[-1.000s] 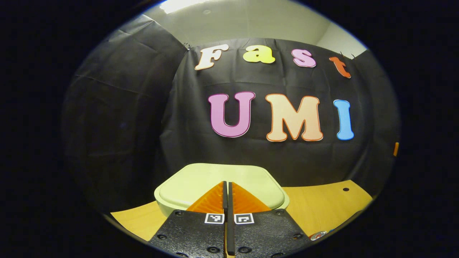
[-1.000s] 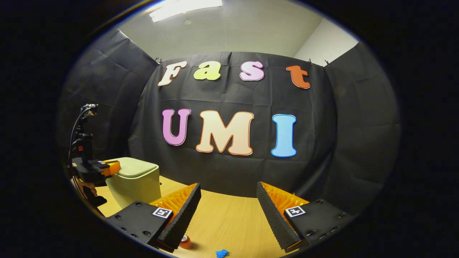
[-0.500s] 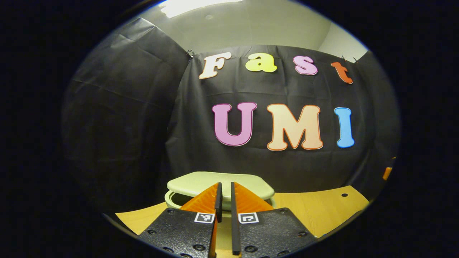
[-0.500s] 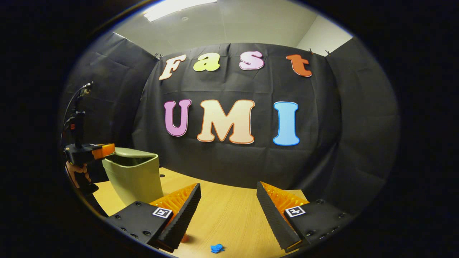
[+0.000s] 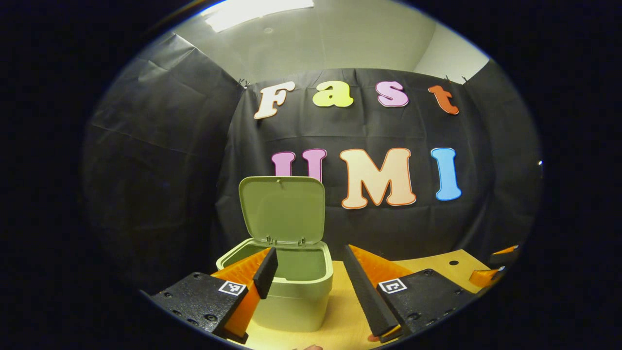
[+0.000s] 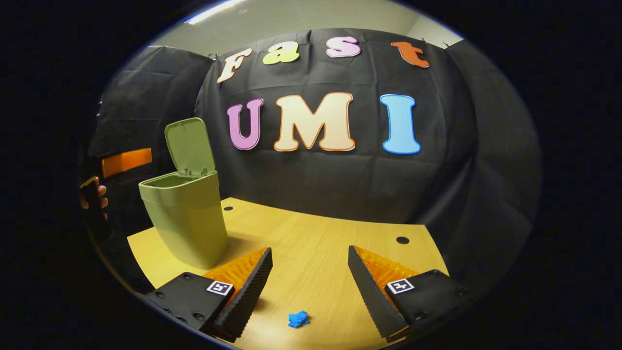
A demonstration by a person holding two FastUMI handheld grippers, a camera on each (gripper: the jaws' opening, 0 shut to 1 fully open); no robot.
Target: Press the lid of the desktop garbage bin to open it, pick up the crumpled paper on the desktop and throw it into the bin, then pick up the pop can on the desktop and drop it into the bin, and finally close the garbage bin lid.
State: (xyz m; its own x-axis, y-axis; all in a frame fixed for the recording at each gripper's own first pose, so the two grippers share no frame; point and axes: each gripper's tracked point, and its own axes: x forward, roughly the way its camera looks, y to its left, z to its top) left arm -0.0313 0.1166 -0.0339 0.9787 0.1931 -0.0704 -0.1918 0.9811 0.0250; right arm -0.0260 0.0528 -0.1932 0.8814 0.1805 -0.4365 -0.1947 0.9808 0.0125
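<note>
I see the bin [image 6: 187, 223] at the desk's [image 6: 320, 262] left with its lid [image 6: 189, 146] upright, ready for trash. My right tool [image 6: 310, 287] hangs wide, empty, over the crumpled paper [image 6: 298, 319] to straddle it. My left tool [image 5: 308, 287], also wide, faces the bin.

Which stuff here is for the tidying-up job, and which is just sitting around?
For the job:
green bin, its lid up
blue crumpled paper on the desk
left gripper, open
right gripper, open, by the paper

Just there:
wooden desk
holes in the desk
</note>
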